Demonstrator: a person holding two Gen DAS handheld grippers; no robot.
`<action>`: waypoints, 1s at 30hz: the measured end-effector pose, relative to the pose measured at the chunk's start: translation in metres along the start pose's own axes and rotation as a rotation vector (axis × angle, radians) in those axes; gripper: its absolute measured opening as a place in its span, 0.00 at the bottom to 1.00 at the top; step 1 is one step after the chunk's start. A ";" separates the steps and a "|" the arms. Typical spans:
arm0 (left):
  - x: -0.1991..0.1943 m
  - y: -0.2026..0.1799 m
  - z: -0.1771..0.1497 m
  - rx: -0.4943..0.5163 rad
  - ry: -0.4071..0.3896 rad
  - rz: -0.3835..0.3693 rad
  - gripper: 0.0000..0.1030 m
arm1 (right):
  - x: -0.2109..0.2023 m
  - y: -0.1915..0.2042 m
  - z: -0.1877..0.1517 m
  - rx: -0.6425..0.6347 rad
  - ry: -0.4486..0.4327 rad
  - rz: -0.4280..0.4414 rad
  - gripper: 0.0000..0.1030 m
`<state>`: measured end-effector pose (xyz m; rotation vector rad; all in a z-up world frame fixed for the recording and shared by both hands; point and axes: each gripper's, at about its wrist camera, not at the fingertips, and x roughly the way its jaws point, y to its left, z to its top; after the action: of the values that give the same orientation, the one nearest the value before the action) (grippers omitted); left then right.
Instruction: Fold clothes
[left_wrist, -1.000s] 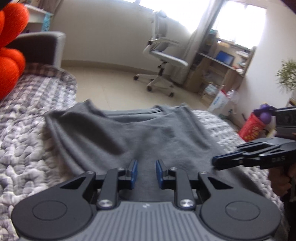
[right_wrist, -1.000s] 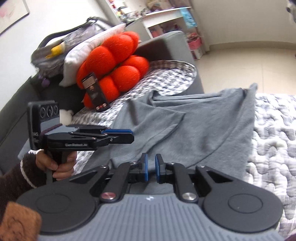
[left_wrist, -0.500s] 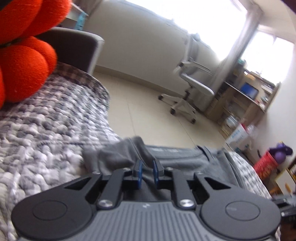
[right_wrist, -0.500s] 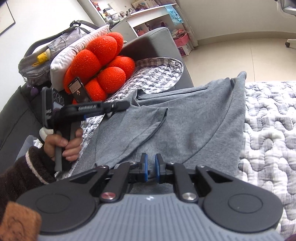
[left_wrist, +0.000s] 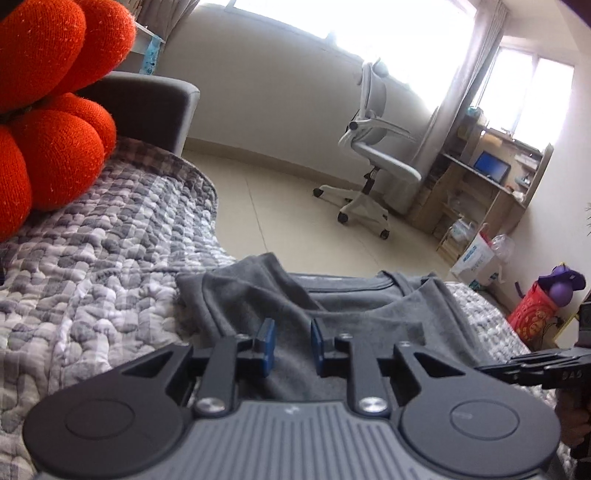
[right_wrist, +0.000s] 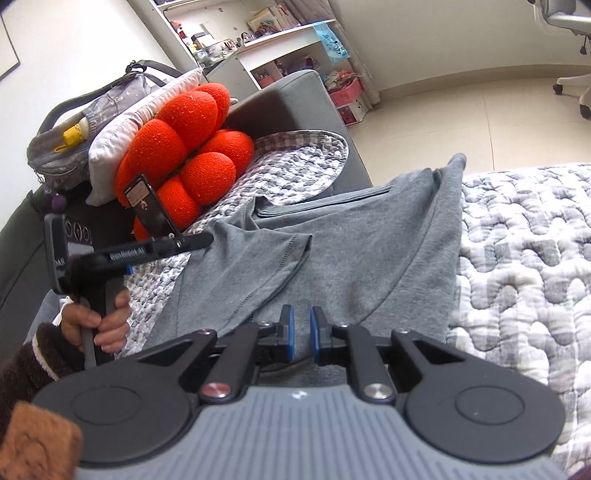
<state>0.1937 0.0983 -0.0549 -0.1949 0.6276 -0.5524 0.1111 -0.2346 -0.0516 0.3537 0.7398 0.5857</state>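
A grey shirt (left_wrist: 369, 321) lies spread on the quilted bed cover, its neckline at the far edge and one sleeve (right_wrist: 258, 266) folded inward. My left gripper (left_wrist: 291, 347) hovers over the shirt's left side near that sleeve. Its jaws are opening, the pads stand apart and only cloth lying below shows through the gap. Seen from the right wrist, the left gripper (right_wrist: 205, 240) points at the shirt's left edge, held by a hand (right_wrist: 103, 321). My right gripper (right_wrist: 301, 332) sits over the near hem, pads a narrow gap apart with nothing pinched. It also shows side-on as the right gripper (left_wrist: 495, 369).
The grey-white quilt (right_wrist: 517, 240) covers the bed. An orange knotted cushion (right_wrist: 192, 147) sits at the shirt's left, with a dark phone-like device (right_wrist: 151, 206) leaning on it. Behind are a pillow, a bag (right_wrist: 81, 129) and a sofa arm (left_wrist: 147, 107). An office chair (left_wrist: 369, 155) stands on the floor beyond.
My left gripper has moved away from the right one to the shirt's left side near the cushion, and its pads stand wider than half a second ago. The right gripper has stayed put.
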 end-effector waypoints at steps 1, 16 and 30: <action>0.003 0.002 -0.002 0.003 0.004 0.011 0.20 | 0.000 0.000 0.000 0.001 0.000 -0.003 0.16; -0.037 -0.032 0.006 -0.013 -0.040 0.033 0.37 | -0.018 0.009 0.005 0.004 -0.026 -0.016 0.37; -0.097 -0.089 -0.027 0.035 0.092 0.041 0.55 | -0.064 0.044 -0.004 0.000 -0.020 -0.047 0.42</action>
<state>0.0739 0.0766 0.0020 -0.1235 0.7091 -0.5345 0.0542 -0.2385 0.0006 0.3411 0.7266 0.5374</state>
